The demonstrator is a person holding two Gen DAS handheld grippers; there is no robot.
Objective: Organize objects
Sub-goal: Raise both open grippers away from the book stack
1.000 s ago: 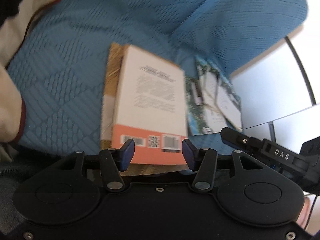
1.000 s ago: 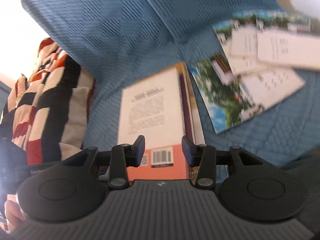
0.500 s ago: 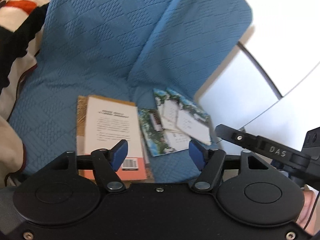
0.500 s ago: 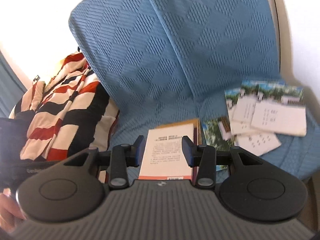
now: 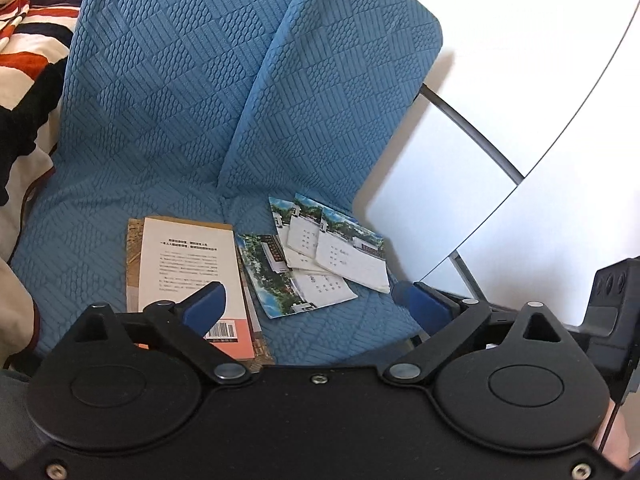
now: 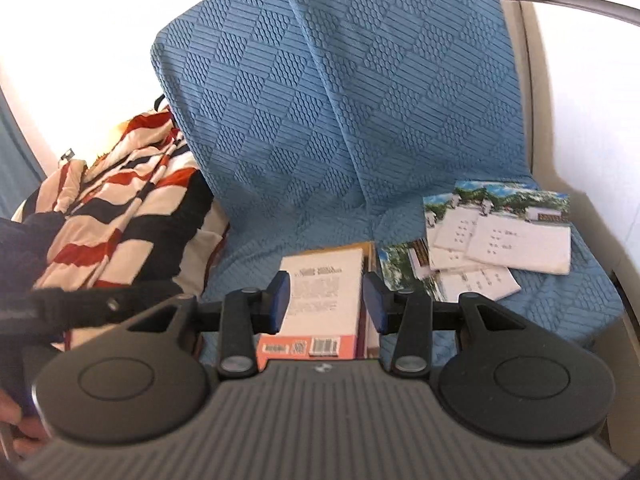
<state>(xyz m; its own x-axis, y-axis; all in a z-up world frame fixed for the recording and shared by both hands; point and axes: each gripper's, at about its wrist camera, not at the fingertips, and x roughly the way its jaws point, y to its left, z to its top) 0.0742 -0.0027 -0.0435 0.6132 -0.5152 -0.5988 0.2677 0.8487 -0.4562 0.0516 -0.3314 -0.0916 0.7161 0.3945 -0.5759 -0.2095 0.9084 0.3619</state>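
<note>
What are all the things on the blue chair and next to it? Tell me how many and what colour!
books: two stacked, white and orange cover on top, brown below, left on the seat
leaflets: several, exact count unclear, green, blue and white, overlapping, right on the seat
chair cover: one, blue, over seat and back
striped cloth: one, red, cream and black, left of the chair
left gripper: black, blue jaws open, empty
right gripper: black, blue jaws part open, empty
</note>
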